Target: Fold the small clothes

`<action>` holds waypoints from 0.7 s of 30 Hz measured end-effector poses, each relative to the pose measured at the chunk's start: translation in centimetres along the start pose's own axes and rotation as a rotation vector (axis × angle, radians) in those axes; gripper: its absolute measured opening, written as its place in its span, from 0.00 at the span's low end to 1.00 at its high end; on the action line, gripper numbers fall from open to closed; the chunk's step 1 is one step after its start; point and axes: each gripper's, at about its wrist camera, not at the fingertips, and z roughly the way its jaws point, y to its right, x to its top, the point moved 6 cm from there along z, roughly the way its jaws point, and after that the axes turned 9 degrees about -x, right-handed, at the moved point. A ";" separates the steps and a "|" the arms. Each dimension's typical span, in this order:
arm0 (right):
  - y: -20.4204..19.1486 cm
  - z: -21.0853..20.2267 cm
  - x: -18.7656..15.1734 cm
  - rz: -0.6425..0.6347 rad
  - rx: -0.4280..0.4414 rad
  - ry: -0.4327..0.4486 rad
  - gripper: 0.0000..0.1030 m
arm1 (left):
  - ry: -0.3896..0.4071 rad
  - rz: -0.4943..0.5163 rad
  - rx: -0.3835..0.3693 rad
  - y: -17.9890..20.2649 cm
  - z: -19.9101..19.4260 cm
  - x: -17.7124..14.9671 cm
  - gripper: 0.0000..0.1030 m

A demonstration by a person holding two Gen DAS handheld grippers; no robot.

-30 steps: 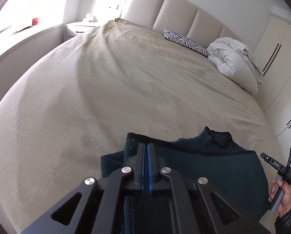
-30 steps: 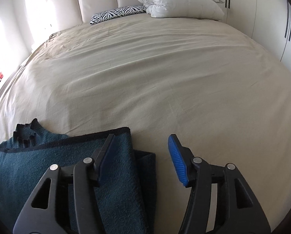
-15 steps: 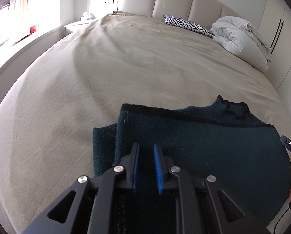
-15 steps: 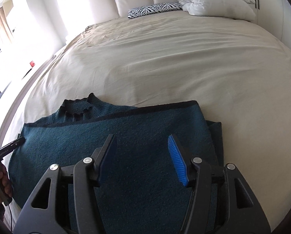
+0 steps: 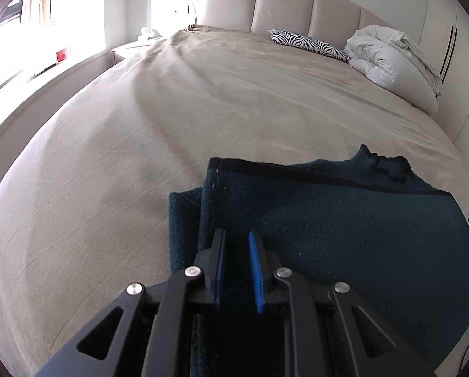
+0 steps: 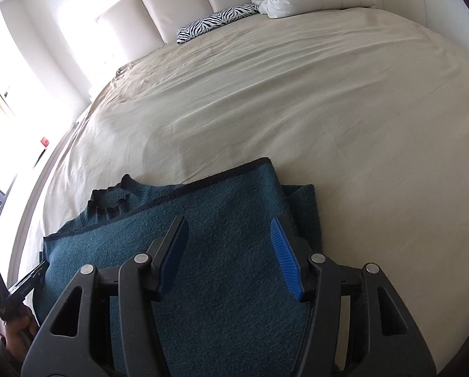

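Observation:
A dark teal knitted sweater (image 5: pixel 344 226) lies folded on the beige bed sheet (image 5: pixel 171 125), its frilled collar toward the headboard. It also shows in the right wrist view (image 6: pixel 222 251). My left gripper (image 5: pixel 236 238) hovers over the sweater's left edge, its jaws slightly apart and empty. My right gripper (image 6: pixel 228 229) is wide open and empty above the sweater's right part. A narrow folded strip of the sweater sticks out at each side.
A zebra-print pillow (image 5: pixel 310 42) and a white rolled duvet (image 5: pixel 391 66) lie by the padded headboard (image 5: pixel 281 3). A nightstand (image 5: pixel 134 48) and a window sill stand at the left. White wardrobes (image 5: pixel 454 62) line the right wall.
My left gripper has opened and let go of the sweater edge, then pulled back. My right gripper stayed open and swung left over the sweater.

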 end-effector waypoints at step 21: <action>-13.1 -1.3 -11.6 -0.041 0.428 -0.223 0.52 | -0.037 -0.075 -0.158 4.5 -3.9 -4.5 0.51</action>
